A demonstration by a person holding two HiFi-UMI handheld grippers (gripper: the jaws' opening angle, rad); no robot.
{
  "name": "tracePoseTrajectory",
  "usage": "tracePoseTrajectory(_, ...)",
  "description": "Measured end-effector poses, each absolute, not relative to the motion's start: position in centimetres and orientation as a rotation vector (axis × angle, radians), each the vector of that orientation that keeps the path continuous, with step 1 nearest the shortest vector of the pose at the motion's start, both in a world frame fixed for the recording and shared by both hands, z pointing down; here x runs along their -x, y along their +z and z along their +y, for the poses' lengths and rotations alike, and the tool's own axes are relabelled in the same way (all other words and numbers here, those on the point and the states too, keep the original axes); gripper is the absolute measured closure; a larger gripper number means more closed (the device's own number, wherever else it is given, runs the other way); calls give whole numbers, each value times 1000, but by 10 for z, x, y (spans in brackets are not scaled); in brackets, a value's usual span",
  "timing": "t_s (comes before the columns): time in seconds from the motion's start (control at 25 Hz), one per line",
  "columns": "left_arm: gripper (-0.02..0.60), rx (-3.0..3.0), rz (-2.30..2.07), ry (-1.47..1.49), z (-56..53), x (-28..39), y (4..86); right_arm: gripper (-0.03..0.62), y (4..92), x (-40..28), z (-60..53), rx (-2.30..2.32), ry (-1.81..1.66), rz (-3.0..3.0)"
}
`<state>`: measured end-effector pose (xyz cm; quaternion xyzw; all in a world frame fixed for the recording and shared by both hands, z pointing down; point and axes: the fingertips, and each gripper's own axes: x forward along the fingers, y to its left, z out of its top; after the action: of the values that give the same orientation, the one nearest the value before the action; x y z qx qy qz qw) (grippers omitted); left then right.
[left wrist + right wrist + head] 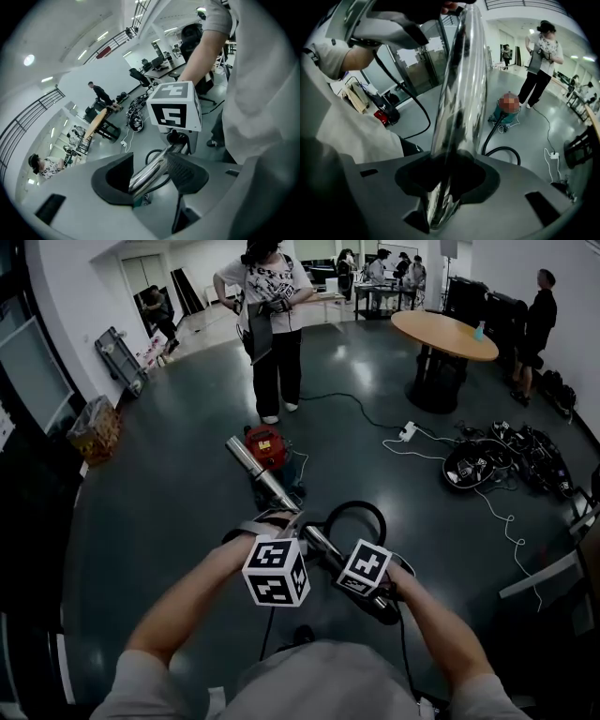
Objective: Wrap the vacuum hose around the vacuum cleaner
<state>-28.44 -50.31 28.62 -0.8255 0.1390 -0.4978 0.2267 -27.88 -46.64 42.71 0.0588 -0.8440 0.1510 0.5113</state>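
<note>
Head view looks down on a dark, glossy floor (pixel 169 484) in a white-walled room. A round wooden table (pixel 445 343) stands at the upper right, and a person in a patterned shirt (pixel 272 324) stands at the top centre. A tangle of cables and gear (pixel 506 460) lies at the right. The vacuum cleaner (pixel 265 446), with its red top, sits on the floor at frame centre. A chrome wand (pixel 258 470) slants from beside it down toward the hands, and the black vacuum hose (pixel 361 512) loops just right of the wand.

Left gripper view shows the left gripper (pixel 150 176) with its jaws fairly wide and both pads closed on the wand. Right gripper view shows the right gripper (pixel 445 173) with its jaws narrower, clamped on the same wand nearer its end.
</note>
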Motion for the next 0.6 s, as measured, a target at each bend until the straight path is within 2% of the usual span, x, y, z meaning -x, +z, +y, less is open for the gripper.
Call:
tracePoseTrajectory(0.32, 350, 2195, 20, -1726, -485, 364, 350, 451, 446, 330, -463, -22, 188, -1842)
tracePoseTrajectory(0.6, 350, 2185, -102, -1746, -480, 395, 371, 453, 447, 360, -459, 32, 78, -1760)
